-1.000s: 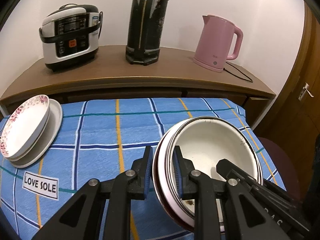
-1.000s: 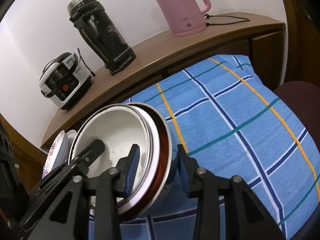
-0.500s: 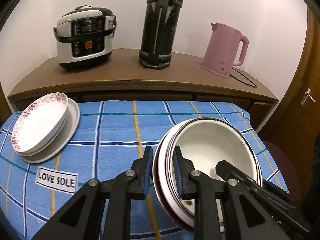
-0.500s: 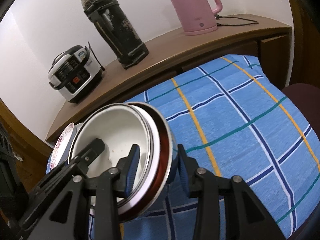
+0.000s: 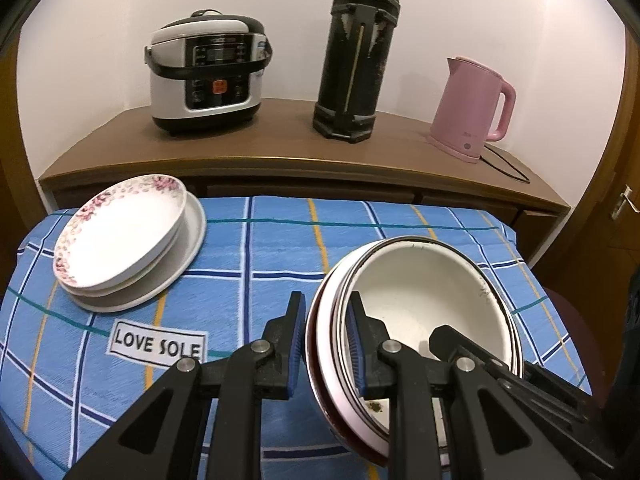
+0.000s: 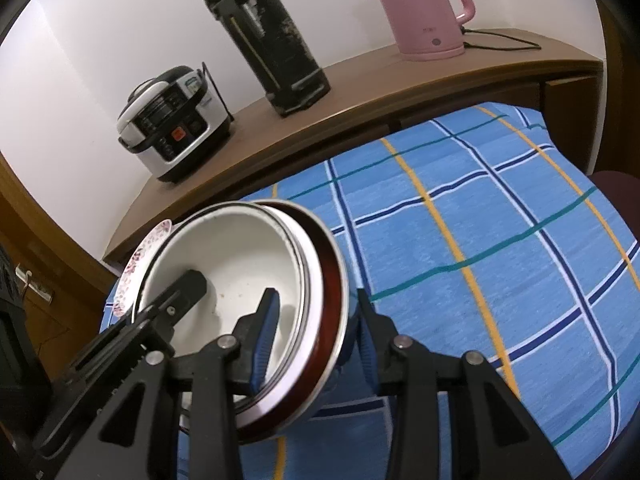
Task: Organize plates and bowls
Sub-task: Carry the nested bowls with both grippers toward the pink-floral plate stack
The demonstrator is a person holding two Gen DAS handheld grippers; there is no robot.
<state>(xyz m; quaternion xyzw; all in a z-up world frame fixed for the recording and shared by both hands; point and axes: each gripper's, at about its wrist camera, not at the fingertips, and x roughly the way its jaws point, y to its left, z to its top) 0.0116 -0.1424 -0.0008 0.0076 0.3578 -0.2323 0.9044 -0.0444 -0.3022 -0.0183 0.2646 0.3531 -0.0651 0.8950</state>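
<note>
A nested stack of bowls [image 5: 424, 304], white inside with a dark red outer rim, hangs above the blue checked tablecloth [image 5: 256, 252]. My left gripper [image 5: 326, 338] is shut on the stack's left rim. My right gripper [image 6: 316, 336] is shut on the opposite rim of the bowl stack [image 6: 240, 276]; one of its fingers [image 5: 452, 340] reaches into the bowl in the left wrist view. At the table's far left lies a floral-rimmed plate [image 5: 120, 232] on a plain white plate [image 5: 176, 272]. In the right wrist view the floral plate [image 6: 140, 256] peeks out behind the bowls.
A wooden sideboard [image 5: 280, 148] behind the table carries a rice cooker [image 5: 208, 76], a tall black flask [image 5: 360, 56] and a pink kettle [image 5: 472, 108] with its cord. A dark red chair seat [image 6: 616, 188] sits off the table's right edge. A "LOVE SOLE" label [image 5: 156, 346] marks the cloth.
Both grippers have carried the bowl stack leftward across the table; the stacked plates and the sideboard items have shifted right in both views. The grips are unchanged.
</note>
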